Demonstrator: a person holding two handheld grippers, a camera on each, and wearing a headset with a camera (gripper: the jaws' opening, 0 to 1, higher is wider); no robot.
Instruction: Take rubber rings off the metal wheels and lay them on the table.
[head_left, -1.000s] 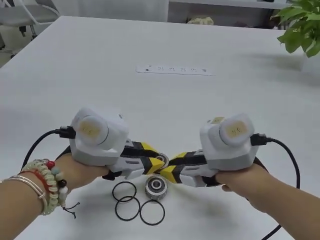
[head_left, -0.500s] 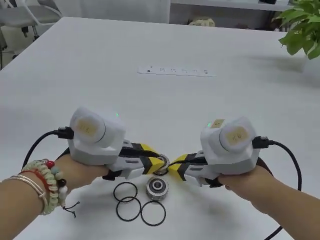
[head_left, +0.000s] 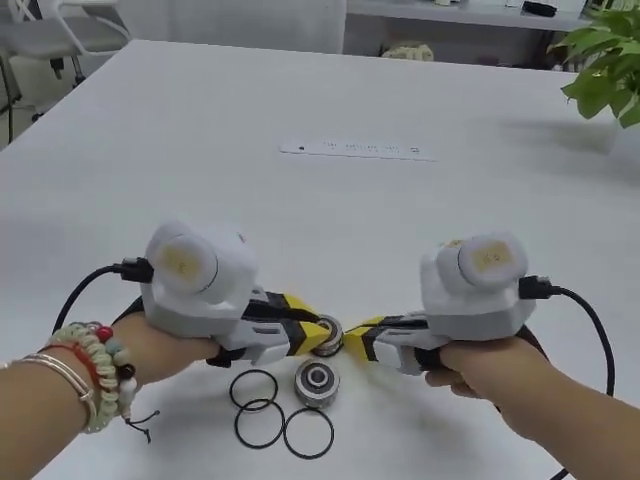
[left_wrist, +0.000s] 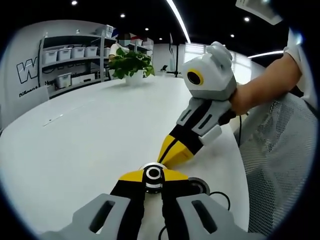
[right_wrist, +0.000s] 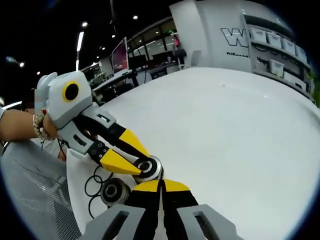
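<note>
The held wheel (head_left: 331, 338) was half covered by the left gripper (head_left: 314, 331); whether it was bare or ringed could not be told. The second wheel (left_wrist: 201, 186) was largely hidden behind the jaws. The plant (head_left: 603, 78) was cut off at the edge.

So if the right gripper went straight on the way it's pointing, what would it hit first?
The metal wheel clamped in the left gripper. The right gripper, jaws shut, points at it from close by; whether its tips already touch the wheel is hard to tell.
</note>
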